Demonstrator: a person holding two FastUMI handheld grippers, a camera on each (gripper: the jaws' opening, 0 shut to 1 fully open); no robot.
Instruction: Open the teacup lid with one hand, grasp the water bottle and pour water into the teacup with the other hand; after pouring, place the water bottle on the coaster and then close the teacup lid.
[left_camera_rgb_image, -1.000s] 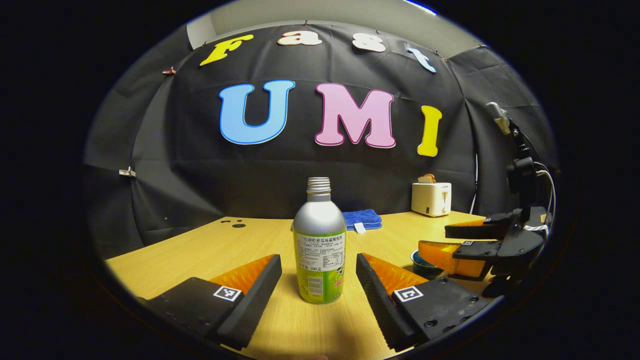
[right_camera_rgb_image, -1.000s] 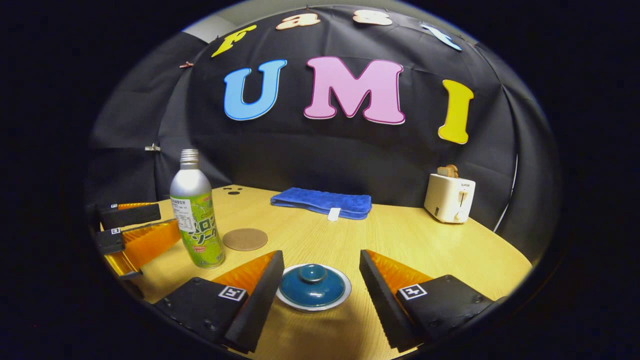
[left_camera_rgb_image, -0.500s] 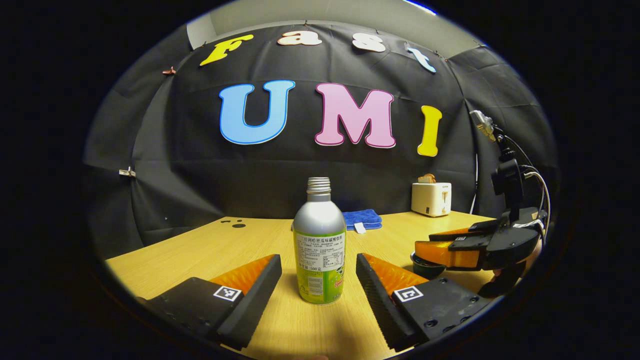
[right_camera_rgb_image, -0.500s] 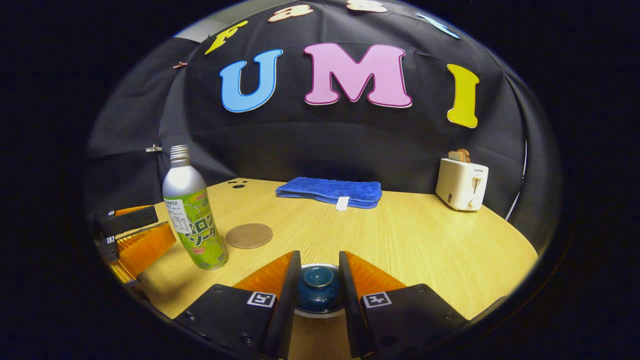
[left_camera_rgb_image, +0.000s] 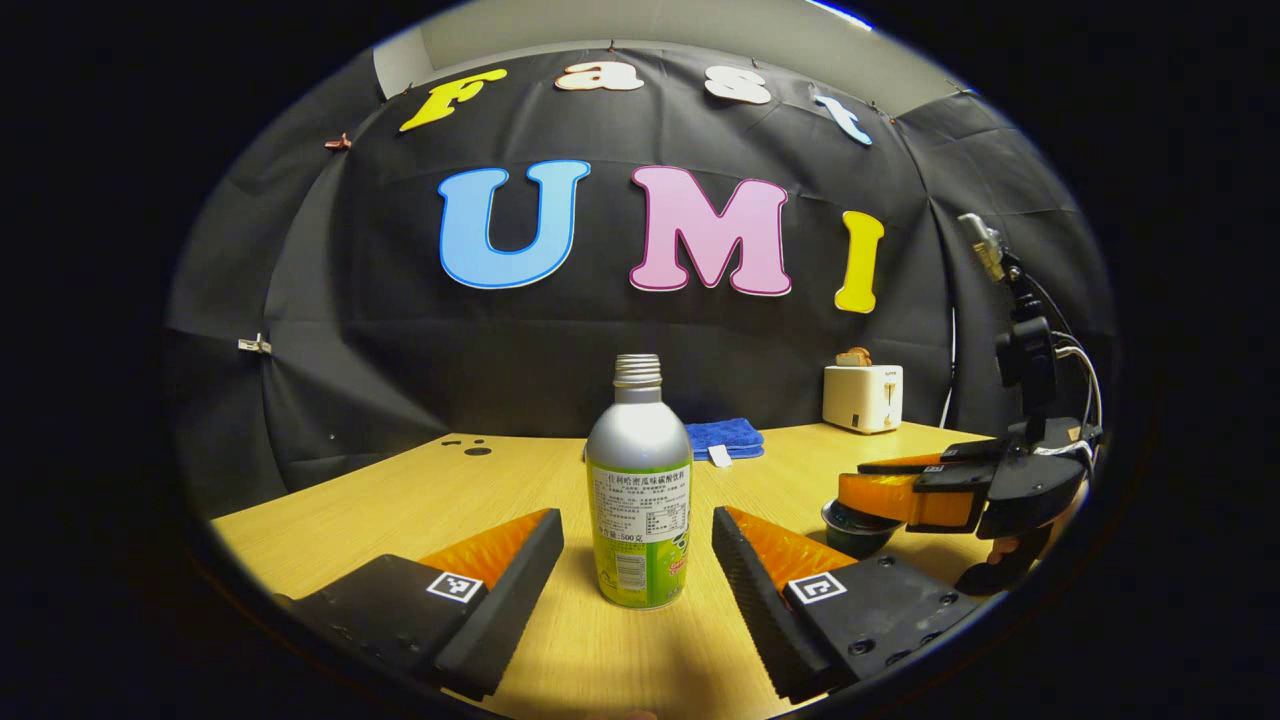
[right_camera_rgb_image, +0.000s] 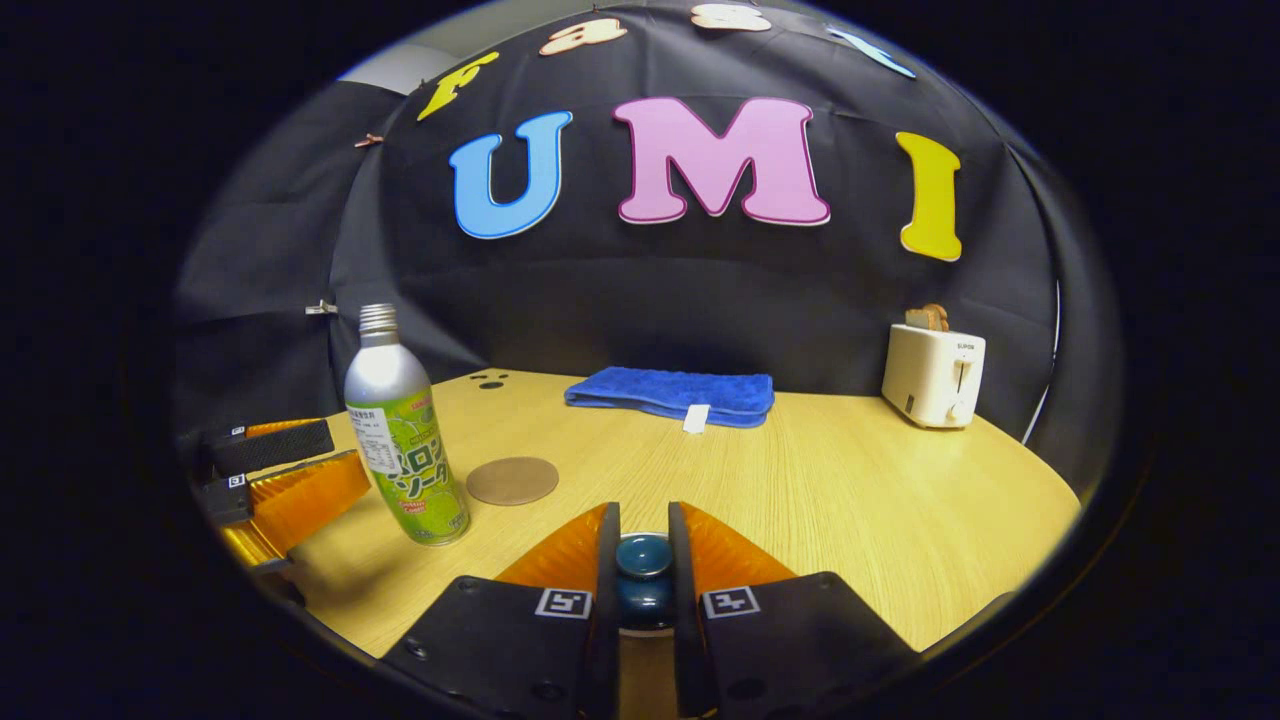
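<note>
A silver bottle (left_camera_rgb_image: 638, 500) with a green label stands upright on the wooden table, uncapped. My left gripper (left_camera_rgb_image: 636, 522) is open, one finger on each side of the bottle with a gap to each. In the right gripper view the same bottle (right_camera_rgb_image: 405, 432) stands at the left, with the left gripper (right_camera_rgb_image: 335, 452) beside it and a round brown coaster (right_camera_rgb_image: 512, 480) just right of it. My right gripper (right_camera_rgb_image: 643, 530) is shut on the knob of the dark blue teacup lid (right_camera_rgb_image: 643, 580). From the left gripper view, the right gripper (left_camera_rgb_image: 850, 492) sits over the teacup (left_camera_rgb_image: 852, 530).
A folded blue towel (right_camera_rgb_image: 672, 395) lies at the back of the table (right_camera_rgb_image: 850, 500). A white toaster (right_camera_rgb_image: 933, 375) with bread in it stands at the back right. A hand (left_camera_rgb_image: 1040, 530) holds the right gripper at the table's right edge.
My right gripper came down over the lid and shut on its knob, then tightened. The left gripper and the bottle have stayed put.
</note>
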